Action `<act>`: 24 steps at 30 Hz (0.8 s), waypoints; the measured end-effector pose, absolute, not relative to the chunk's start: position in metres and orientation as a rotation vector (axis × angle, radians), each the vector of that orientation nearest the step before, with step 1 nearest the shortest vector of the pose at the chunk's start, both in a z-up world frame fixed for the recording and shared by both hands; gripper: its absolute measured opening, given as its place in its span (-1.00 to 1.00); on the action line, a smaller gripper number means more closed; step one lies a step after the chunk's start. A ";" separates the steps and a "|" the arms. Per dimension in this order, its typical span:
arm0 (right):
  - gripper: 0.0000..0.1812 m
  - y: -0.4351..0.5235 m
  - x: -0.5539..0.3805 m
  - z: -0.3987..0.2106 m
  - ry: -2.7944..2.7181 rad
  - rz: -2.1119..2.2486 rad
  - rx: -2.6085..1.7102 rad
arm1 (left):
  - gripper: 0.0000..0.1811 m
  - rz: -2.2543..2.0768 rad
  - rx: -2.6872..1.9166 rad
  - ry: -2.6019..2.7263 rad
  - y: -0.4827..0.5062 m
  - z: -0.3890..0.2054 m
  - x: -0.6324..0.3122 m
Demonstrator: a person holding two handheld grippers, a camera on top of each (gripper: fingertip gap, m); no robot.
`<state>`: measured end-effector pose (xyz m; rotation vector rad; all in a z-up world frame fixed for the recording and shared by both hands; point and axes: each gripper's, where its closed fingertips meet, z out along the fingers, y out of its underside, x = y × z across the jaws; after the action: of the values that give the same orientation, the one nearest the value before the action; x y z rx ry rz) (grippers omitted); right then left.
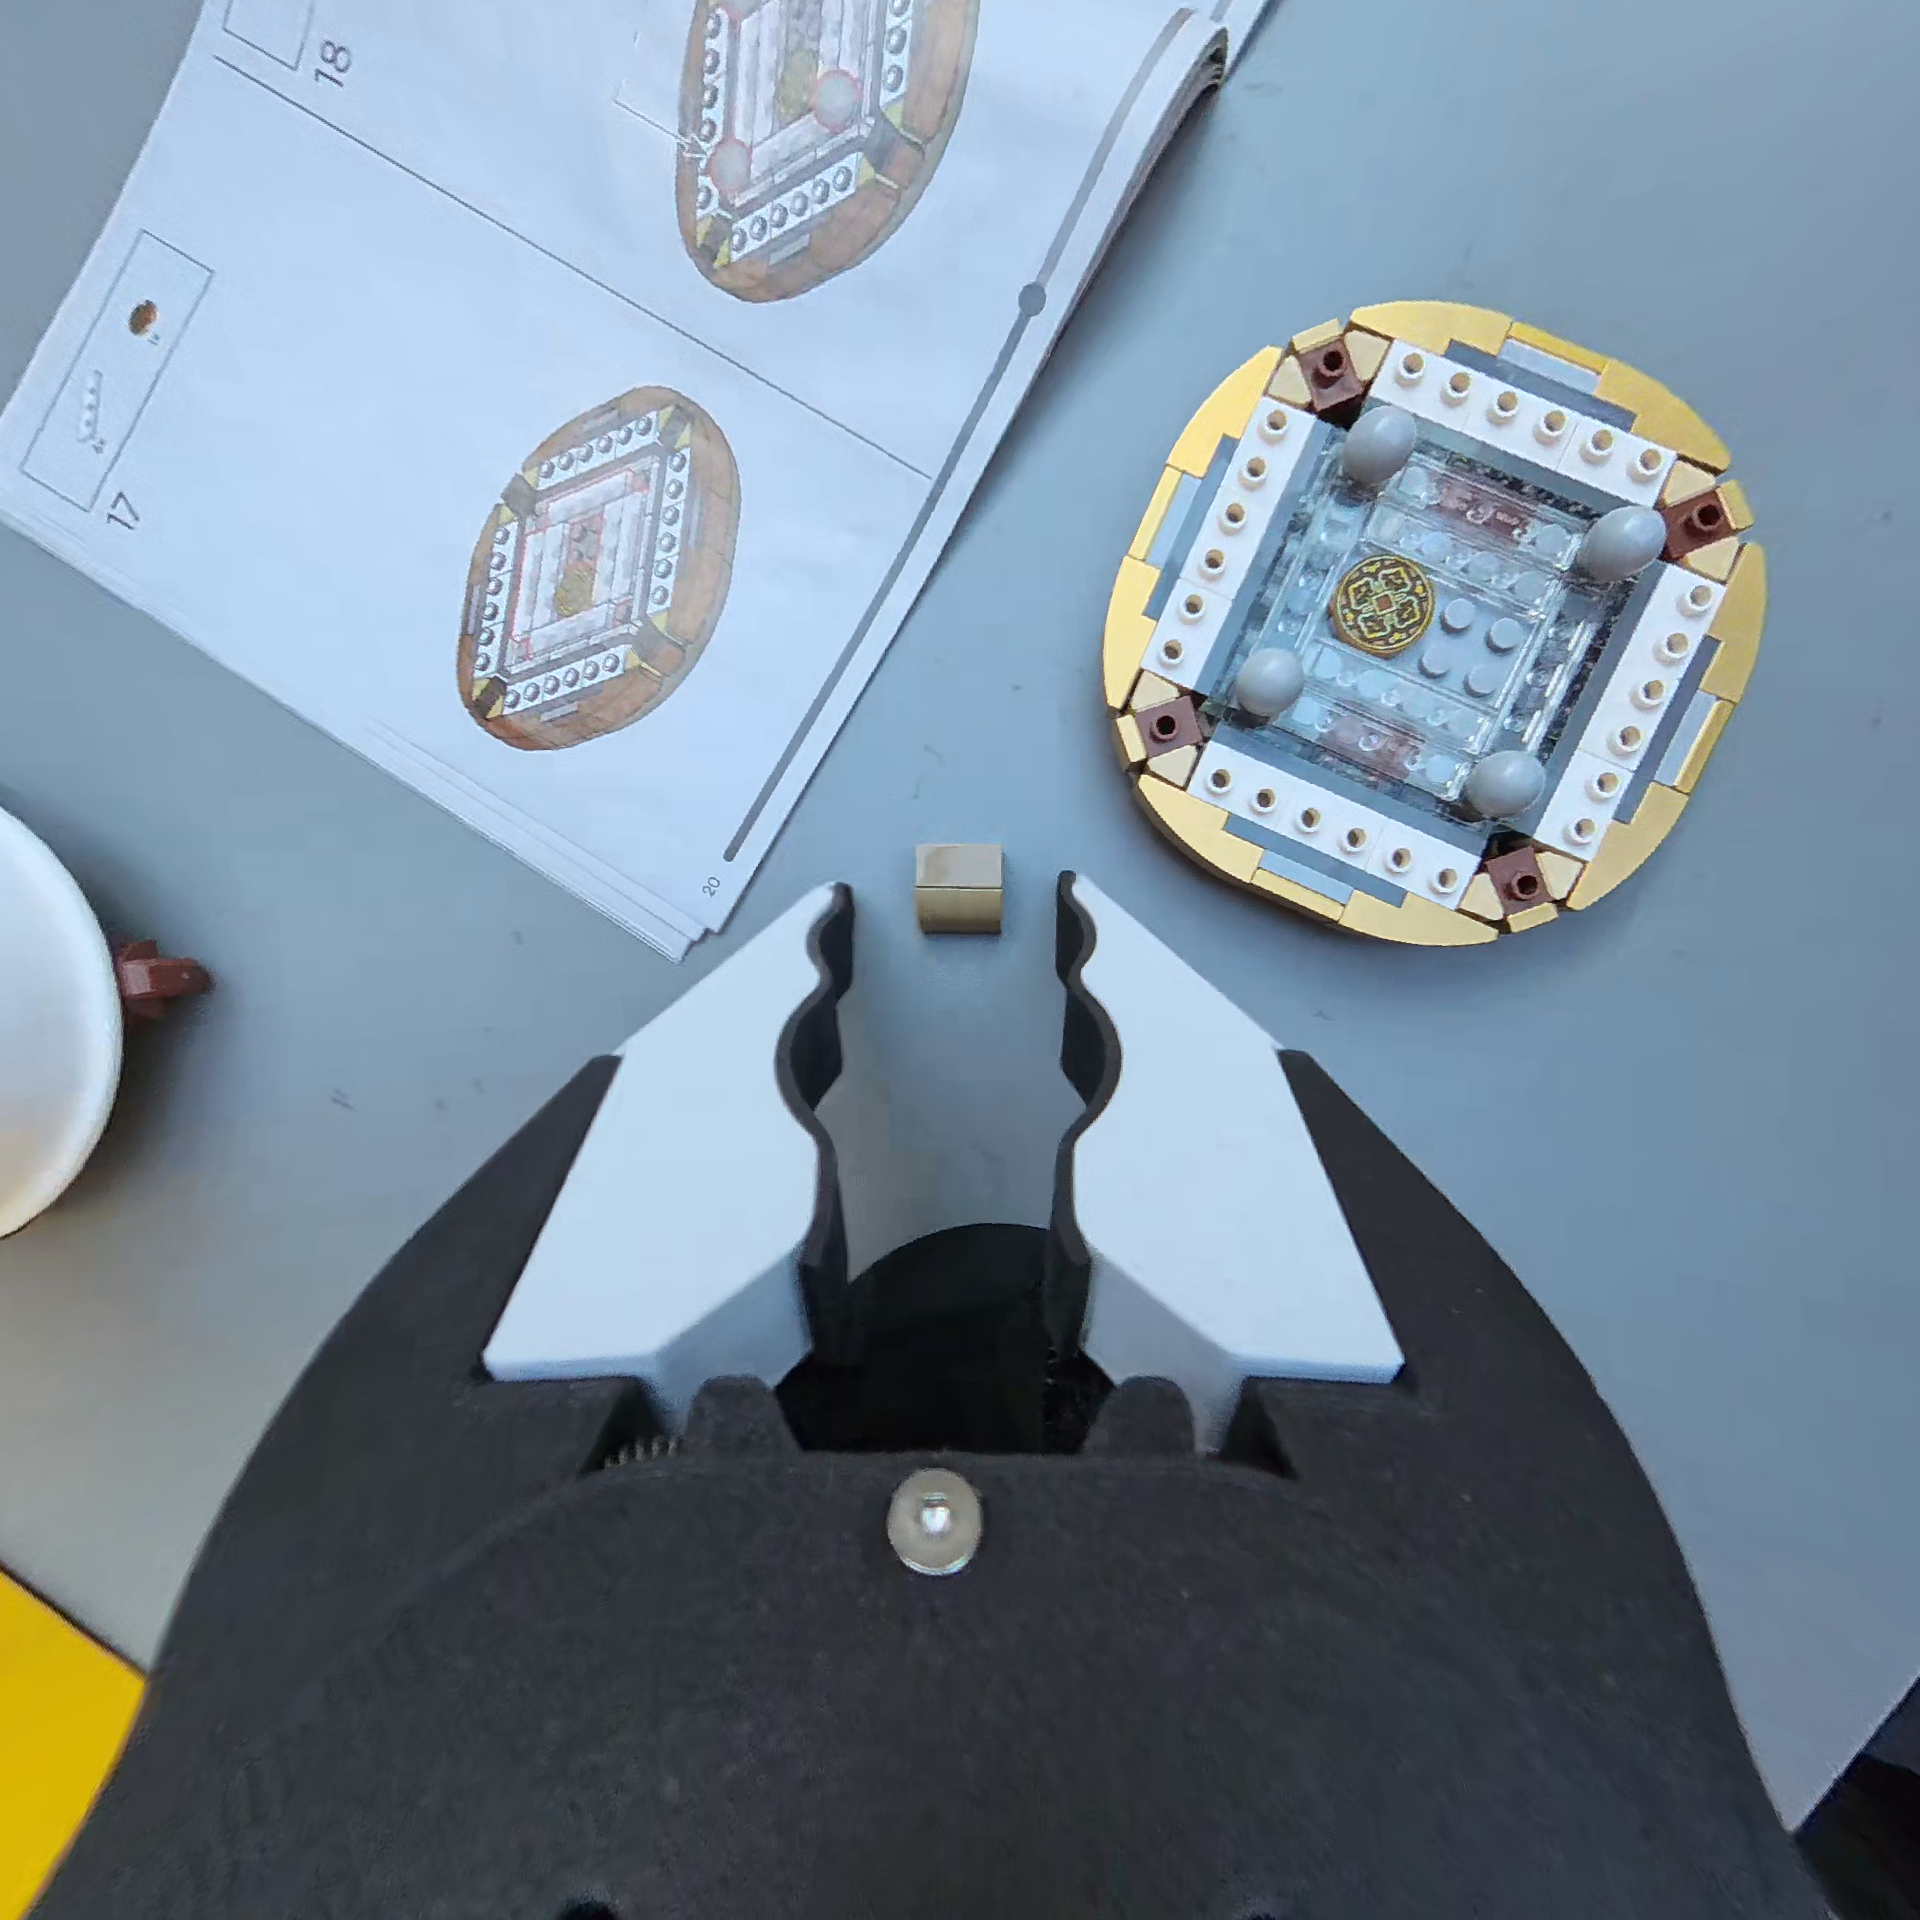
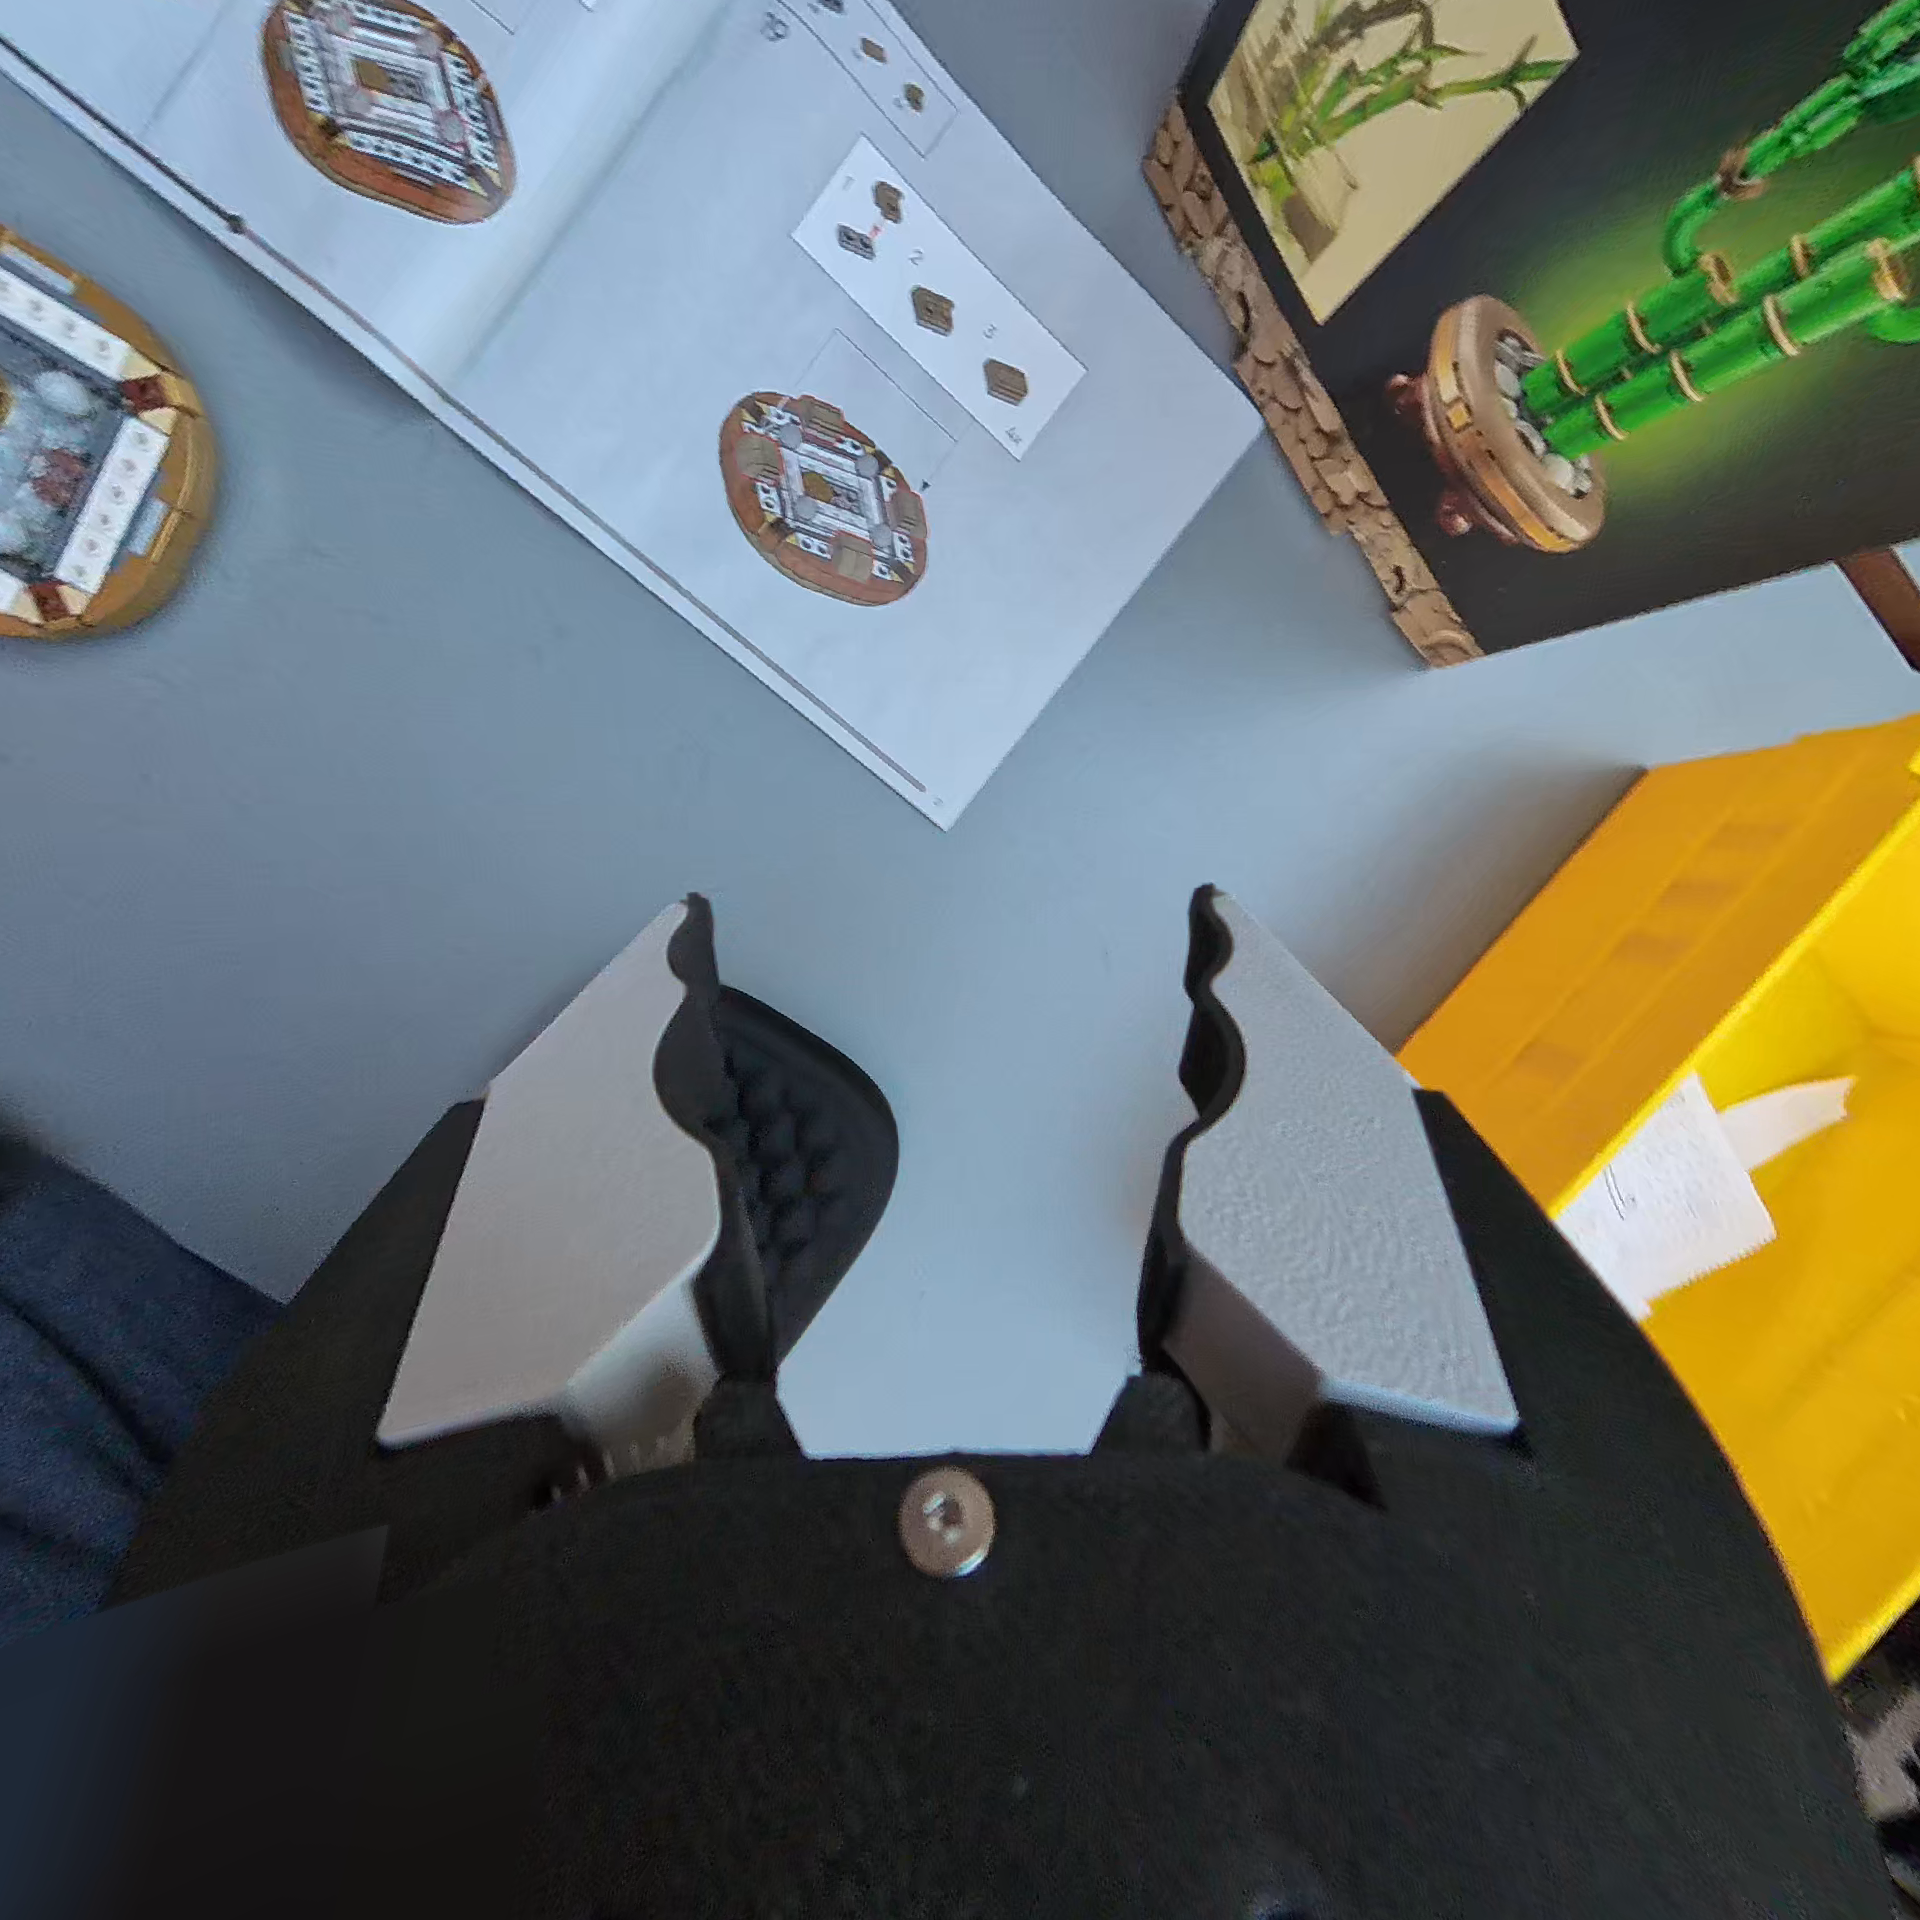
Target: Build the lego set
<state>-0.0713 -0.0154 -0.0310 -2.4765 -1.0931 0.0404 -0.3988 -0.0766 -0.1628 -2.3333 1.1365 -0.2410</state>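
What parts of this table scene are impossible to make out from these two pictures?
- Left wrist view: the white cup is cut off by the left edge, and it hides part of a brown piece.
- Right wrist view: the round model is blurred and cut by the left edge.
- Right wrist view: the yellow bin runs past the right edge, so its contents are mostly unseen.
- Booklet: small diagrams too blurred.

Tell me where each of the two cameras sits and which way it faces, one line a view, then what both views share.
Left wrist view: sits on the left gripper, looking down along its open fingers at a small tan brick on the grey table, the round lego base to the right.
Right wrist view: sits on the right gripper, facing down over bare table, open and empty; yellow bin and set box to the right.
Shared: the open instruction booklet and the lego base.
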 end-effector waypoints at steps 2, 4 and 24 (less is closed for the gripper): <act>-0.02 -0.012 -0.076 -0.029 -1.122 0.135 -2.432 | -0.49 -0.215 -2.324 1.121 -0.074 -0.162 -0.402; -0.02 -0.004 -0.079 -0.022 -1.071 0.208 -2.405 | -0.52 -0.215 -2.317 1.162 -0.076 -0.162 -0.401; -0.01 0.060 -0.094 0.116 -0.706 0.259 -1.676 | -0.57 -0.385 -2.243 1.215 -0.085 -0.156 -0.405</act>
<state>-0.0941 0.0605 0.1164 -1.6756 -0.7056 0.2592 -0.4051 -0.0850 -0.1555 -2.2431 1.2151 -0.3845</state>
